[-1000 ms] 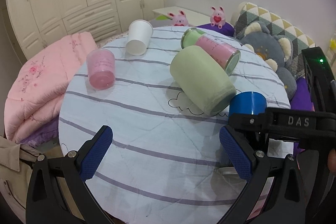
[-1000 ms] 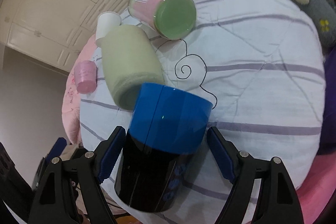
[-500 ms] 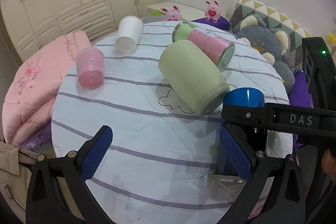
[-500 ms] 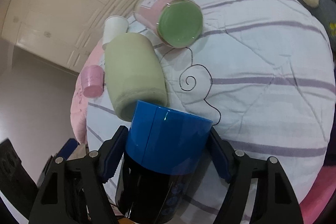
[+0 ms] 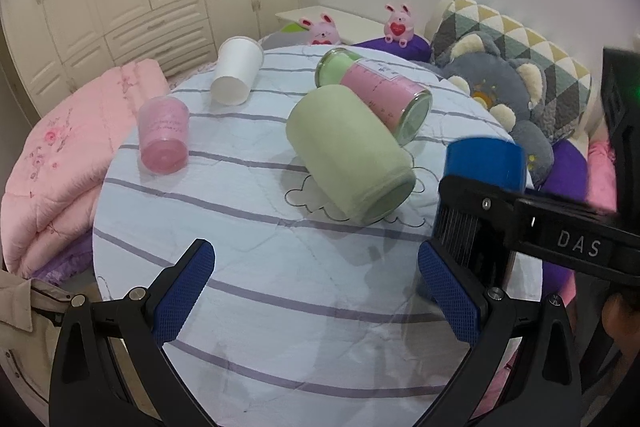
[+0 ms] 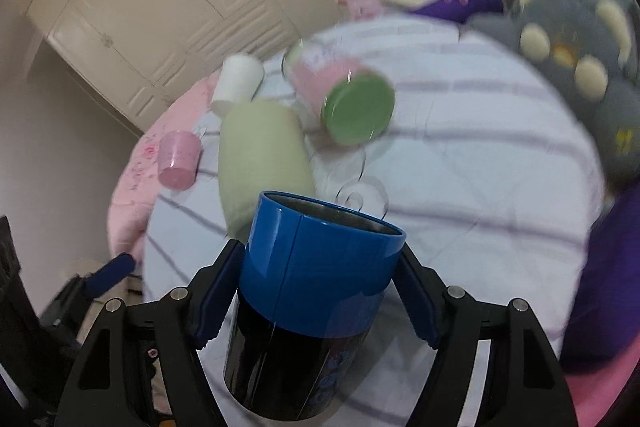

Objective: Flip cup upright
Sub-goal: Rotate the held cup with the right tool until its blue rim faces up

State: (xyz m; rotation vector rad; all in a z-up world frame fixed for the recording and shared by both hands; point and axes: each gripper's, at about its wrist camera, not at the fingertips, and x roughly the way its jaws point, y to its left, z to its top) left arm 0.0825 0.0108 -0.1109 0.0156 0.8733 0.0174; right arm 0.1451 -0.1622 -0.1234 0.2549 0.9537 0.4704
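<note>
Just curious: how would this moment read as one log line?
right gripper: shut on blue cup, rim up | left gripper: open, empty | table

left hand-held gripper (image 5: 316,291): black frame | blue textured pads | silver screws | right hand-held gripper (image 6: 318,291): "DAS" marking, seemingly alike

The cup (image 6: 316,291) has a bright blue upper band and a glossy black lower body with blue lettering too blurred to read. It stands close to upright, open mouth up and tipped slightly toward twelve o'clock, showing a grey metallic inside. From the left wrist camera the cup (image 5: 482,171) sits at about three o'clock, above the striped cloth.
</note>
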